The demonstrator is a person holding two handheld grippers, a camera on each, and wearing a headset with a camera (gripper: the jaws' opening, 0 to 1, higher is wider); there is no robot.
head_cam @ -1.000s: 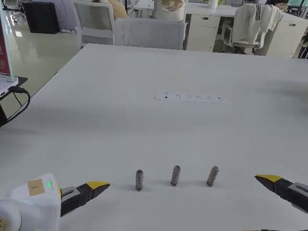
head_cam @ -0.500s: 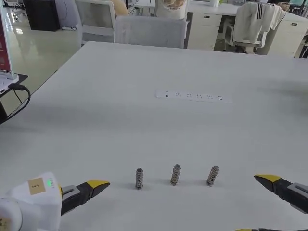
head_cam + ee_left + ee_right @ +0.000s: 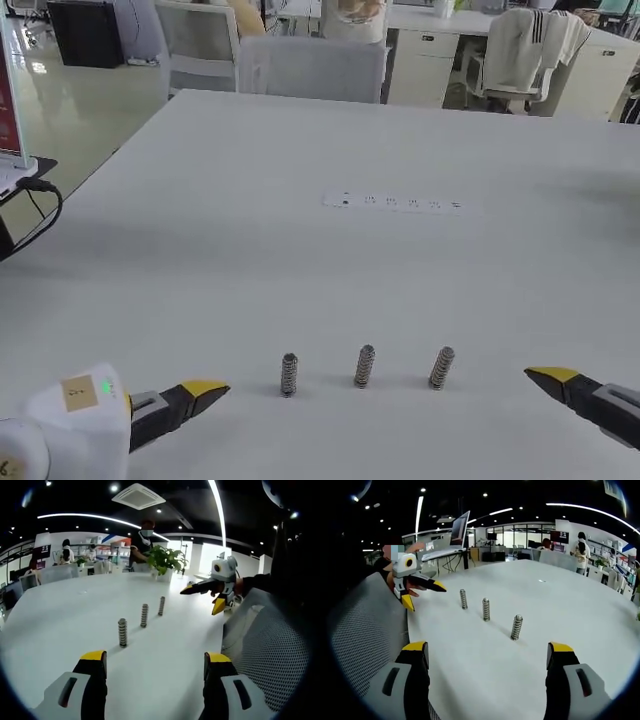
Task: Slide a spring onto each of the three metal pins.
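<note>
Along the lower middle of the head view, three springs (image 3: pixel 365 366) stand upright in a row on the white table (image 3: pixel 300 150), each apparently seated over one of the pins, which hide inside the coils. Low in their own views, the left gripper (image 3: pixel 155 656) and right gripper (image 3: pixel 487 647) gape wide and empty, flanking the row. Probably only checking is left: steer both tips clear so nothing topples

The three upright grey coil springs (image 3: pixel 364 366) cover any metal pins inside. The head view's edge crops the right yellow-tipped black tongs (image 3: pixel 568 385).
</note>
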